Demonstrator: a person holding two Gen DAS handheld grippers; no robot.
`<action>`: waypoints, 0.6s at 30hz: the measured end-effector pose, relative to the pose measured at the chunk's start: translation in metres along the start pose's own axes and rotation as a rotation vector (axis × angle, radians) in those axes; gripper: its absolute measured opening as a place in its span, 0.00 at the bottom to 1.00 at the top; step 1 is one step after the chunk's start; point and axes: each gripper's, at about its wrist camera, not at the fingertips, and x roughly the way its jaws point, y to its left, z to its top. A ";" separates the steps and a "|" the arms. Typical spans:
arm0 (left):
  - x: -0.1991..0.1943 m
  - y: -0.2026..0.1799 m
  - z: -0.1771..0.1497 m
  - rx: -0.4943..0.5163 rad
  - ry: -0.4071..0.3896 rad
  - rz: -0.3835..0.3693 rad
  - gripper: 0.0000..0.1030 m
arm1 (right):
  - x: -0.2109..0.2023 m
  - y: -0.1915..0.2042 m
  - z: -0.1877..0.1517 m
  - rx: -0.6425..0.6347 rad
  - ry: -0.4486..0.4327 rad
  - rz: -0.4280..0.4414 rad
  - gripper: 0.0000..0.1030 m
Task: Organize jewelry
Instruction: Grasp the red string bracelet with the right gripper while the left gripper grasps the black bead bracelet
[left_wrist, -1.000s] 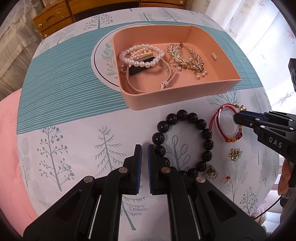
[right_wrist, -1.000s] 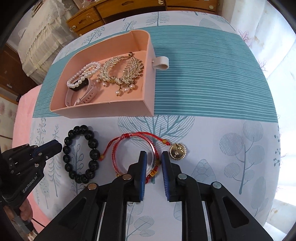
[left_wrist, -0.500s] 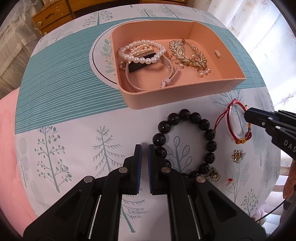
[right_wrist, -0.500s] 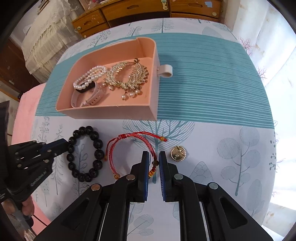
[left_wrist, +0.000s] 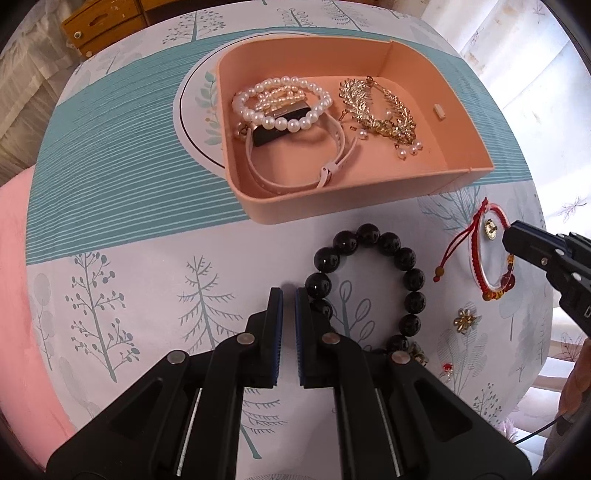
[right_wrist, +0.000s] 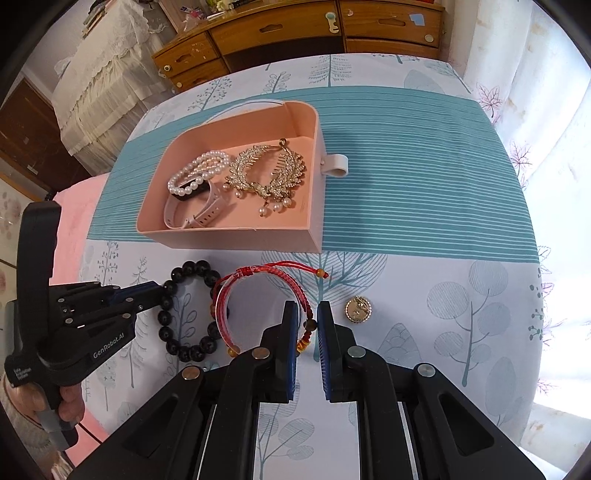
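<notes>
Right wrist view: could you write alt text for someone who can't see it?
The right gripper pinches a red bracelet above a tree-print tablecloth. Beyond sits a pink tray of jewelry; a black bead bracelet lies left.

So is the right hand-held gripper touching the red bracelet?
Touching. In the right wrist view the right hand-held gripper is shut on the red bracelet, its beaded end pinched between the pads; the left wrist view shows the bracelet tilted up off the tablecloth.
</notes>
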 end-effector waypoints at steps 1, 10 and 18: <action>-0.002 0.001 0.002 -0.004 -0.001 -0.003 0.04 | -0.001 0.000 0.000 -0.001 -0.001 0.001 0.10; -0.015 0.009 0.008 -0.023 0.012 -0.043 0.04 | -0.004 -0.002 0.001 0.005 -0.002 0.007 0.10; -0.017 -0.004 0.013 -0.012 0.028 -0.062 0.04 | -0.005 -0.001 0.000 0.005 -0.003 0.014 0.10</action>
